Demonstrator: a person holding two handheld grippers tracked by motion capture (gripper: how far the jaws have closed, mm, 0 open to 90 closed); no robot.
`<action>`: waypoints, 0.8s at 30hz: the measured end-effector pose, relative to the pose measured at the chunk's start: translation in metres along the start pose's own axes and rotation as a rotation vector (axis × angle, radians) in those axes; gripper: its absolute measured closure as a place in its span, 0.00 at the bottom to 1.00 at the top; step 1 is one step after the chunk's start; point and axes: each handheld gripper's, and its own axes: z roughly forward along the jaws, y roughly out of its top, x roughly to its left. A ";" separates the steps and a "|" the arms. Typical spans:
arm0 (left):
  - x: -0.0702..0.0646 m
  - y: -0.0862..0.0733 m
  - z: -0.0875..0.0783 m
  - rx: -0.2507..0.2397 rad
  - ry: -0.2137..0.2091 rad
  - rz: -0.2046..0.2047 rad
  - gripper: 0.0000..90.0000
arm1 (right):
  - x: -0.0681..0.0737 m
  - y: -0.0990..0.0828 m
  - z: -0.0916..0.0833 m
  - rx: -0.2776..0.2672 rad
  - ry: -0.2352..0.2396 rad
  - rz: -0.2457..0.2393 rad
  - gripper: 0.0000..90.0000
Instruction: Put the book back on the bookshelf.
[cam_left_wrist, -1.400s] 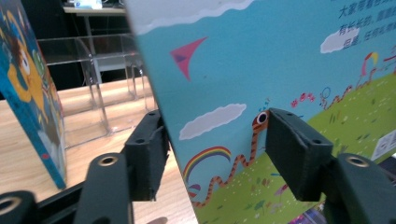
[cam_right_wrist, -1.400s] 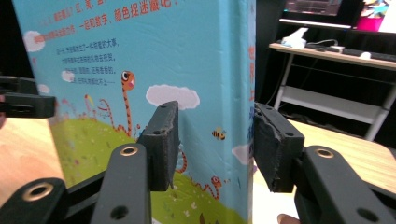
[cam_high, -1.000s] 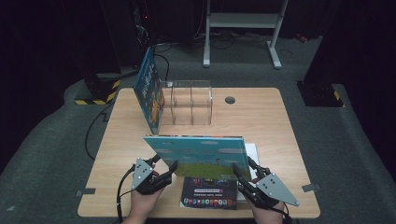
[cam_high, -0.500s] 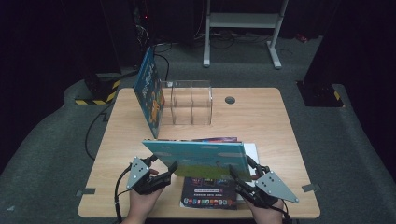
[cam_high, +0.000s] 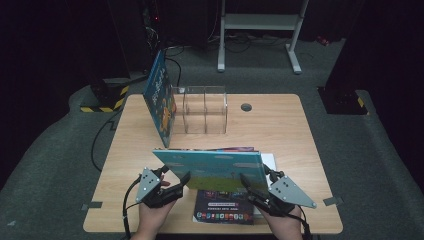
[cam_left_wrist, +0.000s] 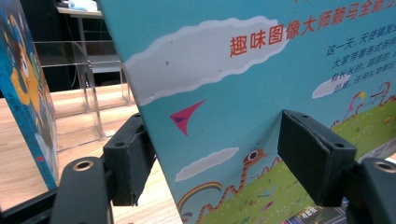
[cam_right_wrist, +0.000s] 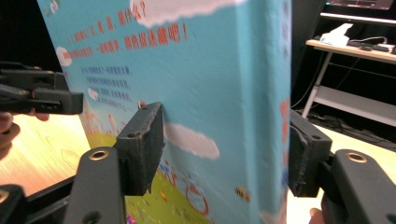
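Between my left gripper's (cam_high: 183, 179) parted jaws and my right gripper's (cam_high: 247, 181) just-opening jaws stands the teal picture book (cam_high: 215, 169), neither pair visibly clamping it; both hands sit low, angled inward.

Counted: three books, namely one turquoise picture book (cam_high: 212, 167) held upright, one dark-covered book (cam_high: 225, 207) lying flat and one blue book (cam_high: 160, 97) leaning; one clear acrylic divider rack (cam_high: 202, 110); one light wooden table (cam_high: 280, 130); two black two-jaw grippers, left (cam_high: 172, 181) and right (cam_high: 255, 186).

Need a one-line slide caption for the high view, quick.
Both grippers, left and right, bracket a blue picture book above the wooden table.
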 end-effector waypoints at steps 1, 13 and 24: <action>-0.002 0.000 0.001 0.001 0.007 0.002 0.29 | -0.001 0.001 0.001 -0.005 0.009 0.005 0.41; -0.007 0.001 0.007 0.017 0.031 0.016 0.21 | 0.002 0.003 0.003 -0.024 0.043 -0.025 0.51; -0.004 0.000 0.009 0.041 0.033 0.006 0.24 | -0.003 -0.004 -0.002 -0.002 0.089 0.014 0.57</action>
